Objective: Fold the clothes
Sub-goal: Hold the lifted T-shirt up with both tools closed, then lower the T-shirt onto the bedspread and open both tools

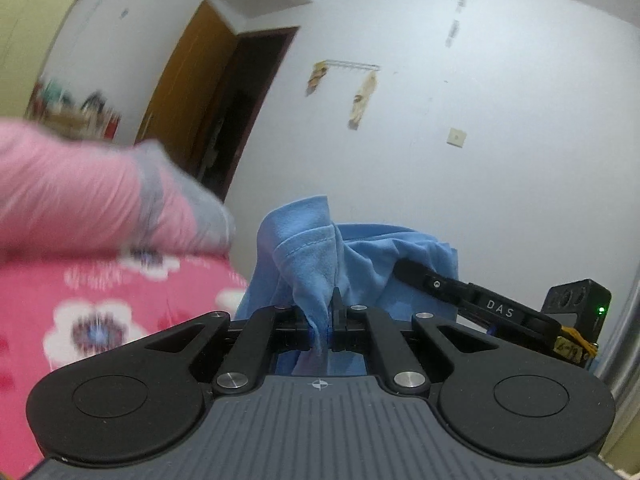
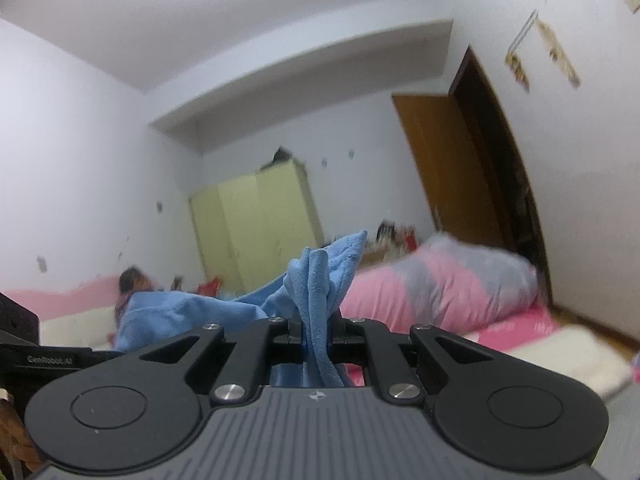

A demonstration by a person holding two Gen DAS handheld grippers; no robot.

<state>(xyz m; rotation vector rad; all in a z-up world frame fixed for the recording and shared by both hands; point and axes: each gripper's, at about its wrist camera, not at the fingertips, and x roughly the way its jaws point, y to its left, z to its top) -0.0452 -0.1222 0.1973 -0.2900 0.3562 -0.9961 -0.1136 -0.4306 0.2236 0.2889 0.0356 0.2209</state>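
Observation:
A light blue garment (image 1: 316,248) is held up in the air between both grippers. My left gripper (image 1: 326,320) is shut on a bunched fold of it, with the cloth rising above the jaws. My right gripper (image 2: 316,326) is shut on another bunched part of the blue garment (image 2: 320,276), which trails off to the left. In the left wrist view the right gripper's black body (image 1: 480,304) shows behind the cloth at the right. The lower part of the garment is hidden behind the gripper bodies.
A bed with a pink flowered cover (image 1: 120,312) lies below, with a pink and grey quilt (image 2: 440,284) rolled on it. A person (image 2: 132,280) sits at the far side. A yellow-green wardrobe (image 2: 256,220) and an open brown door (image 2: 440,168) stand behind.

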